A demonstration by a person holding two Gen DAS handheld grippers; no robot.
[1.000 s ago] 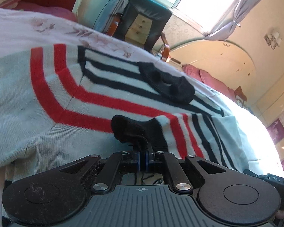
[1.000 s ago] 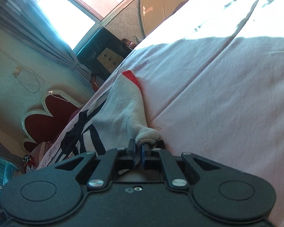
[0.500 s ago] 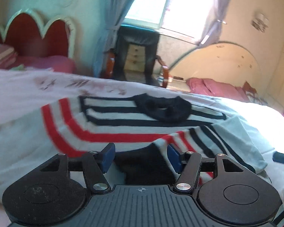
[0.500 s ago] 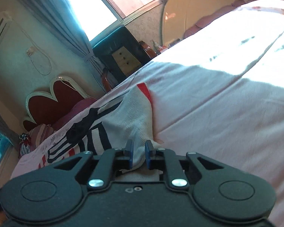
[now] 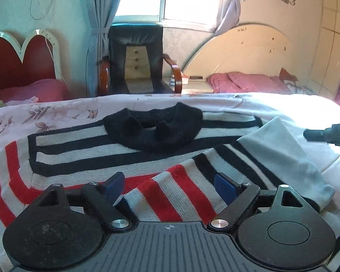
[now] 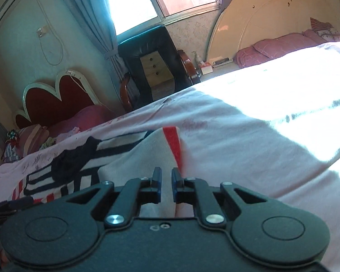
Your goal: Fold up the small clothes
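A small knit sweater [image 5: 83,149] with red, black and white stripes and a black collar [image 5: 154,129] lies flat on the bed. One sleeve [image 5: 215,170] is folded across its front. My left gripper [image 5: 170,185] is wide open and empty just above the folded sleeve. My right gripper [image 6: 166,181] is slightly open and empty over the sweater's white edge [image 6: 133,158], with cloth showing behind the gap. The right gripper's tip also shows at the right edge of the left wrist view [image 5: 328,133].
The sweater lies on a pale pink floral bedsheet [image 6: 249,147], sunlit on the right. A black office chair [image 5: 136,56] stands beyond the bed's far edge. Red [image 5: 20,61] and cream [image 5: 249,54] headboards and pink pillows [image 5: 242,81] are behind.
Both grippers opened and let go of the sweater: the left released the black cuff, the right released the white edge. Both pulled back and levelled out.
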